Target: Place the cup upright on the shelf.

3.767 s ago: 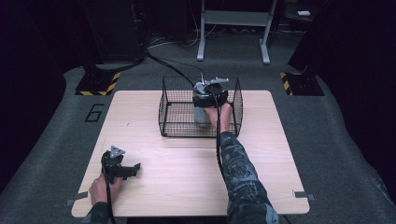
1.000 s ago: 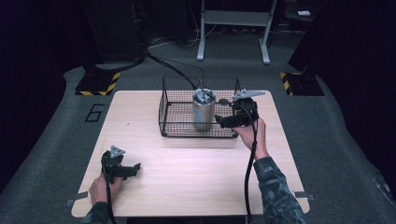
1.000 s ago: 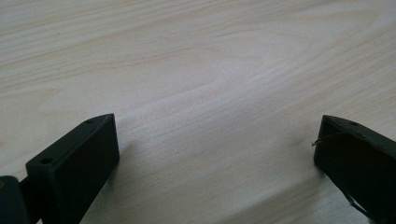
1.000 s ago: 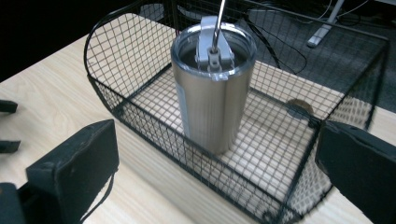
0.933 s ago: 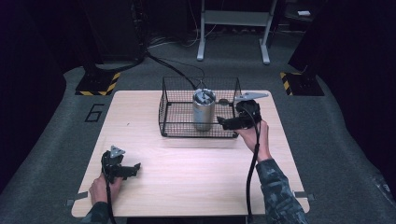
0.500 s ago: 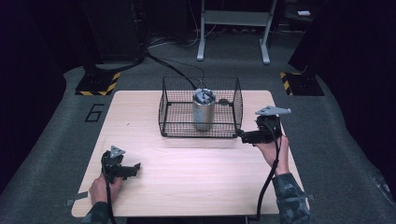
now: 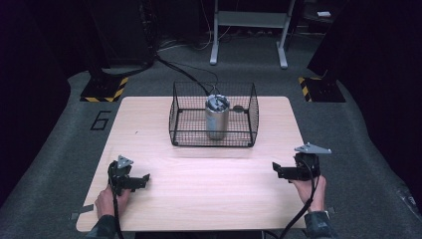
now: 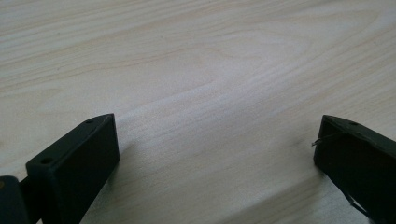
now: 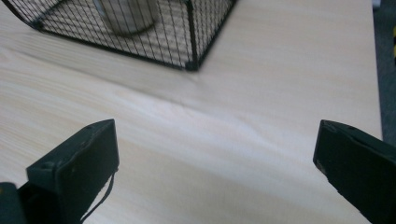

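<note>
High view: the steel can (image 7: pixel 217 117) stands upright inside the wire basket (image 7: pixel 184 115) at centre frame; both tools, left (image 7: pixel 145 177) and right (image 7: pixel 275 170), rest wide open and empty at the bench's (image 7: pixel 209 174) lower corners, apparently parked clear.

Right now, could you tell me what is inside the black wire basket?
A single metal can stands upright inside the wire basket, right of its middle, on the bare wooden table. Something crumpled and silvery sits in the can's top; what lies deeper in the can is hidden.

Pale wooden table (image 7: pixel 164 124) on grey floor (image 7: pixel 54 149) marked with a 6
</note>
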Demonstrator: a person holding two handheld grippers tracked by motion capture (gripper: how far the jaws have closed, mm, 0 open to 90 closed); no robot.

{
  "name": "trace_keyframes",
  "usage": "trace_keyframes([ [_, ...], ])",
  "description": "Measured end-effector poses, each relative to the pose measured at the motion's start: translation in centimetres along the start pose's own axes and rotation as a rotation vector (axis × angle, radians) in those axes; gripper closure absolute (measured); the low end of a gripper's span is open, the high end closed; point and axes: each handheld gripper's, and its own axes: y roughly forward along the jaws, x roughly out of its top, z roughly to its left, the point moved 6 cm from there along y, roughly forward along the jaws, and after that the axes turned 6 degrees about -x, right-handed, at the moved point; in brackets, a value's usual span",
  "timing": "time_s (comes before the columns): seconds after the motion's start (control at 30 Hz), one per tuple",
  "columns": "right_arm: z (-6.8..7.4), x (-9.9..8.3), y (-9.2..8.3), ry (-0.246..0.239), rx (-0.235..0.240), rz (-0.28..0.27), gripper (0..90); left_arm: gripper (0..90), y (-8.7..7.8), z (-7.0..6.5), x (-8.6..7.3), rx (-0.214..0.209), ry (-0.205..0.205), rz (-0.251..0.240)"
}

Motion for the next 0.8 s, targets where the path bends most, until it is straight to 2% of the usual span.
trace_keyframes([
  [0.03, -0.2, -0.9, 0.2, 0.022, -0.002, 0.014, 0.0, 0.1, 0.0, 0.0, 0.0, 0.0, 0.0, 0.0],
  [0.13, -1.0, -3.5, 1.2, 0.025, -0.033, 0.04, 0.0, 0.1, 0.0, 0.0, 0.0, 0.0, 0.0, 0.0],
  [0.27, -1.9, -6.6, 2.3, 0.054, -0.06, 0.077, 0.0, 0.1, 0.0, 0.0, 0.0, 0.0, 0.0, 0.0],
  [0.33, -2.3, -7.6, 2.6, 0.074, -0.064, 0.073, 0.0, 0.1, 0.0, 0.0, 0.0, 0.0, 0.0, 0.0],
  [0.43, -2.7, -8.4, 2.8, 0.087, -0.089, 0.066, 0.0, 0.1, 0.0, 0.0, 0.0, 0.0, 0.0, 0.0],
  [0.57, -3.0, -8.8, 3.4, 0.095, -0.095, 0.066, 0.0, 0.1, 0.0, 0.0, 0.0, 0.001, 0.005, 0.001],
  [0.73, -2.9, -9.0, 4.0, 0.038, -0.112, 0.068, 0.0, 0.1, 0.0, 0.1, 0.0, 0.001, 0.007, 0.002],
  [0.8, -2.8, -9.0, 4.2, 0.024, -0.141, 0.078, 0.0, 0.1, 0.0, 0.0, 0.0, -0.001, -0.002, 0.0],
])
